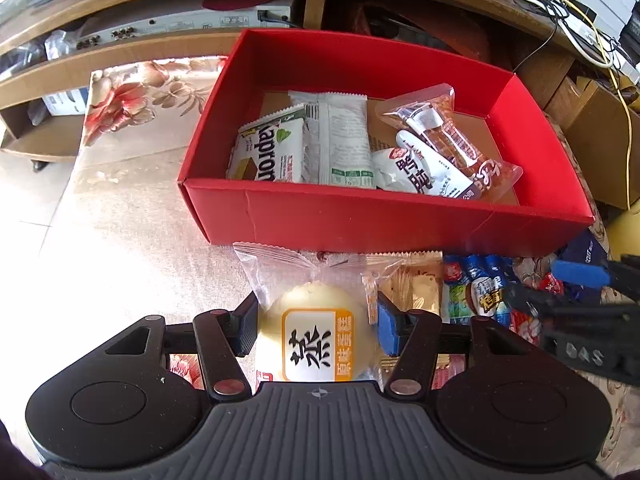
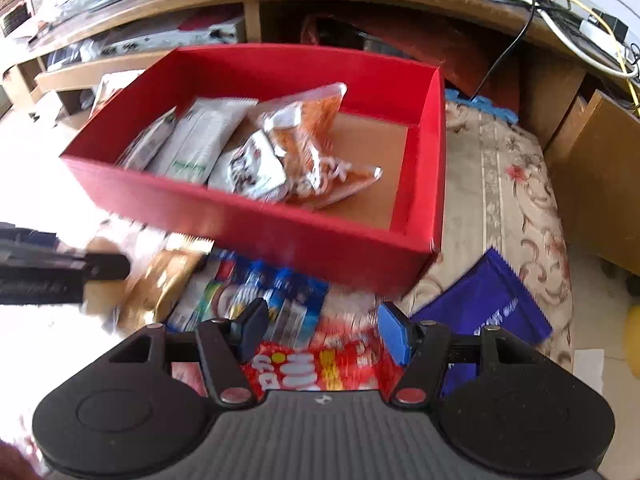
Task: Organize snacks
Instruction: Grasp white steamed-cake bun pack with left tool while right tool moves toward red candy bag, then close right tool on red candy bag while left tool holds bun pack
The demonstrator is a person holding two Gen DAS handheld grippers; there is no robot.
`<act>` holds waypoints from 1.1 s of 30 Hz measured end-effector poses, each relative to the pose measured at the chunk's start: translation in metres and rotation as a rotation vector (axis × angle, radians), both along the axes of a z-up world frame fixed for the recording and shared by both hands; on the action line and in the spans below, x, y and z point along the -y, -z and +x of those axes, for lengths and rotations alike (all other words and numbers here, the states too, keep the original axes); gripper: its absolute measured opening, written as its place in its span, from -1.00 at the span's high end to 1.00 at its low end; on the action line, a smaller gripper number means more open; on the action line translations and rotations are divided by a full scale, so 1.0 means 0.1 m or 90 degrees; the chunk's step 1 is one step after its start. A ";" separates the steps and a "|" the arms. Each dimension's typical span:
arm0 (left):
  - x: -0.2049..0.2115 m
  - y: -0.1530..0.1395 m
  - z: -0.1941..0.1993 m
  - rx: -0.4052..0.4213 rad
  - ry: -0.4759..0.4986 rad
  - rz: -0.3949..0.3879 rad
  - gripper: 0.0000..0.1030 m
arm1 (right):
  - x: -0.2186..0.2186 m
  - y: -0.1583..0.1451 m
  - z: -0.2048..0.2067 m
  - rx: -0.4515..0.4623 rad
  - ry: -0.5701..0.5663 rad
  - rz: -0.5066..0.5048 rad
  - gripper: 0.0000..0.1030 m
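Observation:
A red box [image 1: 384, 220] on the flowered cloth holds several snack packs: two white wafer packs [image 1: 304, 152], a white sachet and a clear orange bag [image 1: 448, 136]. In front of it my left gripper [image 1: 316, 320] is shut on a clear-wrapped pale round cake [image 1: 316, 332], with a pad pressing each side. My right gripper [image 2: 324, 328] stands open low over a red packet [image 2: 320, 368] that lies between its fingers; the view is blurred. In the left wrist view the right gripper [image 1: 556, 284] reaches in from the right over the loose snacks.
Loose packs lie in front of the red box [image 2: 260, 224]: a gold one [image 1: 416, 284], a blue-and-white one [image 2: 260, 304] and a dark blue pouch [image 2: 484, 312]. Behind stands a wooden TV cabinet [image 1: 316, 4] with devices and cables. Tiled floor lies to the left.

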State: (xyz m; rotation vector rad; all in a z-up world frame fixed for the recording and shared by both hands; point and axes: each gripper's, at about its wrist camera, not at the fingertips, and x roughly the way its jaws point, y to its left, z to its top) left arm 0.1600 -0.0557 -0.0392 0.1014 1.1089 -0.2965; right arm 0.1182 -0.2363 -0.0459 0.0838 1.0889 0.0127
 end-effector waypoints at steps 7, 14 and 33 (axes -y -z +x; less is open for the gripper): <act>0.00 0.06 -0.04 -0.019 0.023 0.010 -0.28 | 0.02 -0.09 -0.51 -0.043 -0.032 -0.027 -0.13; -0.05 0.05 -0.09 -0.029 0.016 -0.004 -0.38 | 0.22 -0.04 -0.54 -0.066 0.100 0.035 -0.22; -0.03 0.12 -0.08 -0.039 0.013 -0.004 -0.57 | 0.38 0.10 -0.54 -0.083 0.297 0.177 -0.33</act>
